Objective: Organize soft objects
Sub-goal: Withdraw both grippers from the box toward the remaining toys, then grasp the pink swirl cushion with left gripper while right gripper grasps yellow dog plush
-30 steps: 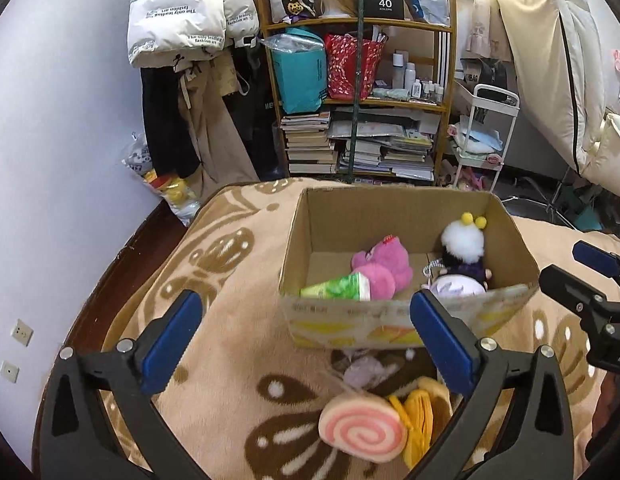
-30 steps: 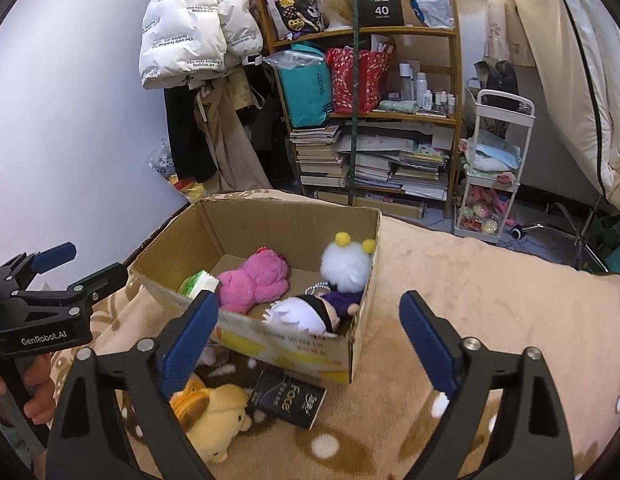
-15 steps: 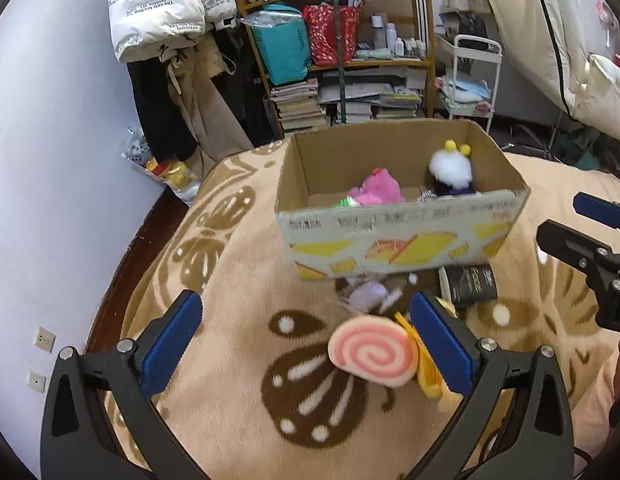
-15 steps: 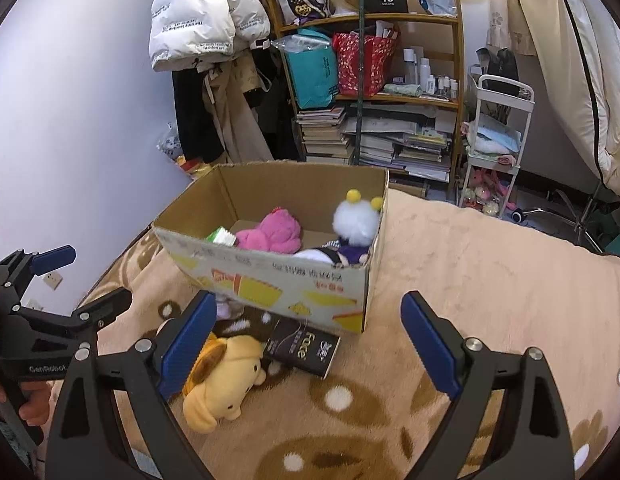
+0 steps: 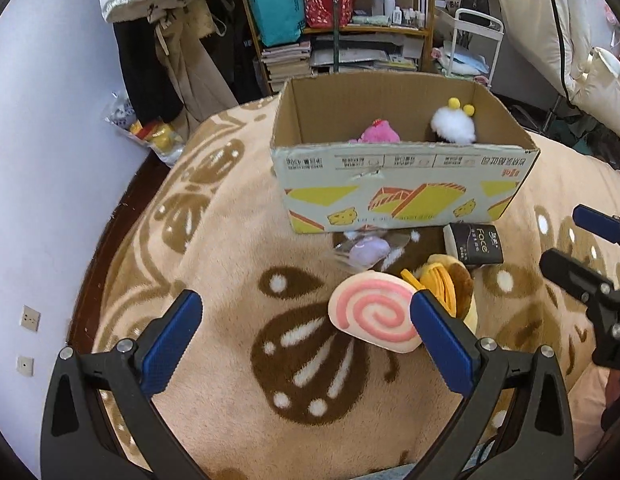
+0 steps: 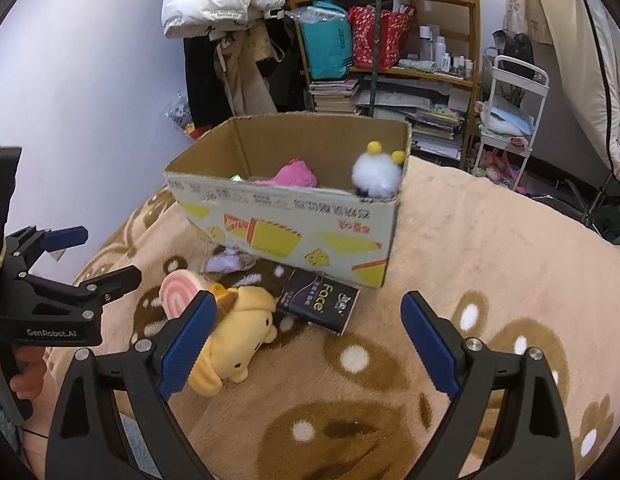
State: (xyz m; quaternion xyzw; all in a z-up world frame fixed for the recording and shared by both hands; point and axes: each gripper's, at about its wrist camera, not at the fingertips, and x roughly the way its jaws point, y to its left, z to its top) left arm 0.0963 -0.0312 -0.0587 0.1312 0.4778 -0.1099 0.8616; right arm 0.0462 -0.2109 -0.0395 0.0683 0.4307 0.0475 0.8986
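A cardboard box [image 5: 402, 188] [image 6: 286, 228] stands on the beige blanket and holds a pink plush [image 5: 378, 134] [image 6: 294, 172] and a white fluffy toy [image 5: 452, 128] [image 6: 376, 174]. In front of it lie a pink swirl cushion [image 5: 374, 314] [image 6: 176, 294], a yellow dog plush [image 5: 446, 280] [image 6: 234, 332], a small purple toy in clear wrap [image 5: 366, 250] [image 6: 226, 262] and a black "Face" tissue pack [image 5: 474, 242] [image 6: 318, 300]. My left gripper [image 5: 306, 344] is open and empty, just short of the swirl cushion. My right gripper [image 6: 306, 344] is open and empty, beside the dog plush.
The blanket [image 5: 230, 248] covers a bed whose left edge drops off by a pale wall [image 5: 42, 160]. Behind stand a bookshelf [image 5: 338, 20], hanging coats [image 5: 158, 40] and a white cart [image 6: 514, 104].
Both grippers have pulled back and lowered away from the box. The loose toys in front of the box now lie closer to the fingers. Both stay open.
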